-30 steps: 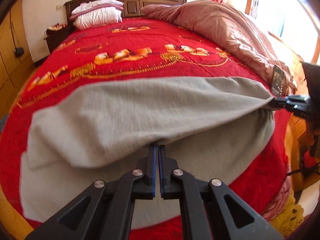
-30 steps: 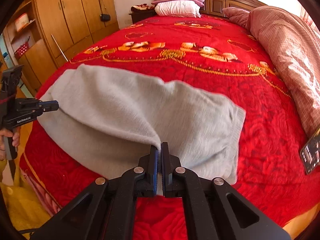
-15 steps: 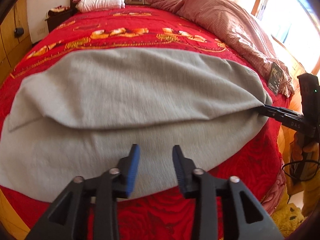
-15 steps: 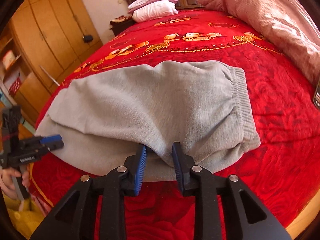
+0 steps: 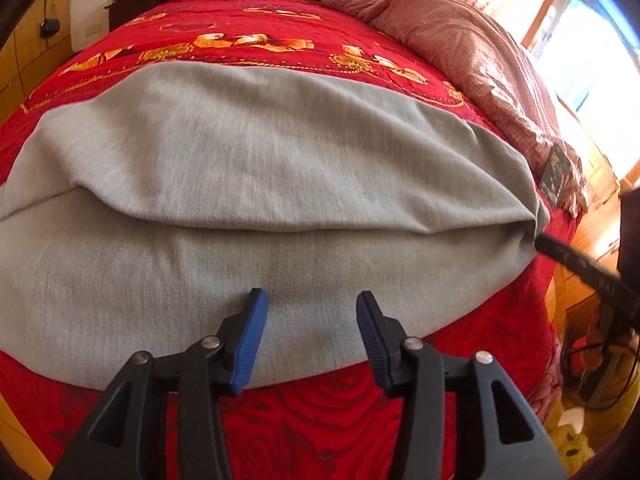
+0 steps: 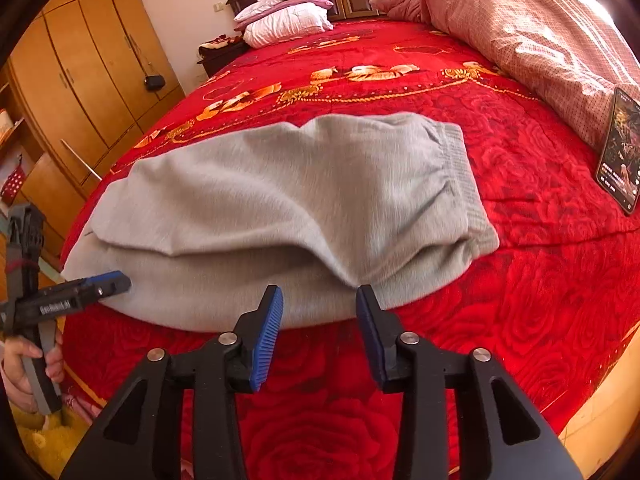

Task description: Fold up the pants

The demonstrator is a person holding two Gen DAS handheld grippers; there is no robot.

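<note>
Grey pants [image 5: 256, 168] lie folded lengthwise on the red bedspread [image 5: 328, 408], one leg over the other, the ribbed waistband [image 6: 460, 168] to the right in the right wrist view. My left gripper [image 5: 308, 300] hovers over the near edge of the lower layer; its jaws are opening and nothing is pinched between them. My right gripper [image 6: 318, 294] stands at the near edge by the waist end, jaws opening, the cloth lying loose beyond the pads. The left gripper [image 6: 116, 282] also shows at the pants' leg end, held by a hand [image 6: 16, 364].
A pink quilt [image 6: 540, 36] is heaped along the bed's right side, with a phone [image 6: 618, 152] propped against it. Pillows [image 6: 284, 20] lie at the wooden headboard. Wooden wardrobes [image 6: 80, 80] stand to the left of the bed.
Both grippers were shut on the upper fold of the pants and have let it go; the jaws spread apart and the fabric dropped flat. Both hands sank a little toward the bed.
</note>
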